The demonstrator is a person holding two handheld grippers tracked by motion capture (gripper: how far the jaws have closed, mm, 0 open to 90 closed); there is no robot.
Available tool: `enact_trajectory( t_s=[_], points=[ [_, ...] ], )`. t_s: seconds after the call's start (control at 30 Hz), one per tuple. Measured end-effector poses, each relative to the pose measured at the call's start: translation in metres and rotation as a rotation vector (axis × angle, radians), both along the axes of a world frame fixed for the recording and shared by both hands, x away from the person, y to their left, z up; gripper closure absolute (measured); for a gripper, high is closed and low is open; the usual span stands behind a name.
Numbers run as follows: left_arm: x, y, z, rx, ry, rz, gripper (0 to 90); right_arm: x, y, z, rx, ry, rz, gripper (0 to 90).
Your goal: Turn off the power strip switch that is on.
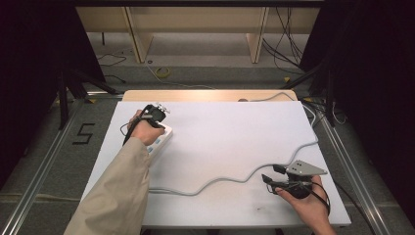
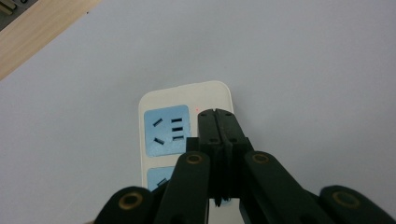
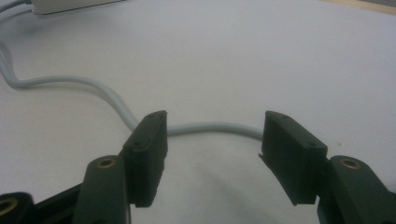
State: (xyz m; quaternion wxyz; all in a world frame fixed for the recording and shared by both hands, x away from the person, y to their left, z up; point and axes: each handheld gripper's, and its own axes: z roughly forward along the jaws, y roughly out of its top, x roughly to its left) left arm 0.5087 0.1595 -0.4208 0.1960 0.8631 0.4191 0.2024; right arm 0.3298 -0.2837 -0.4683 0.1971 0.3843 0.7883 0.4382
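While your left gripper [image 2: 215, 113] presses its closed jaws down on the white power strip [image 2: 187, 121] at the table's [image 1: 220, 127] left side, your right gripper [image 3: 212, 140] hovers with jaws apart over the grey cable [image 3: 205, 127].

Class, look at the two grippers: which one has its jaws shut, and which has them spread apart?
The left gripper, over the white power strip, has its jaws pressed together. The right gripper has them spread wide, near the grey cable.
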Motion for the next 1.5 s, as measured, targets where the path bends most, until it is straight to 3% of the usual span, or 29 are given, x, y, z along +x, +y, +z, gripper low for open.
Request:
enact_trajectory(
  t_s=[0.37,1.5],
  points=[
    [0.010,-0.005,-0.001,0.027,0.014,-0.009,89.9,0.000,-0.001,0.000,-0.001,0.000,-0.001,41.7],
    [0.028,-0.011,-0.009,0.051,0.056,-0.001,89.9,0.001,-0.001,0.000,0.000,0.000,-0.003,41.7]
  ],
)
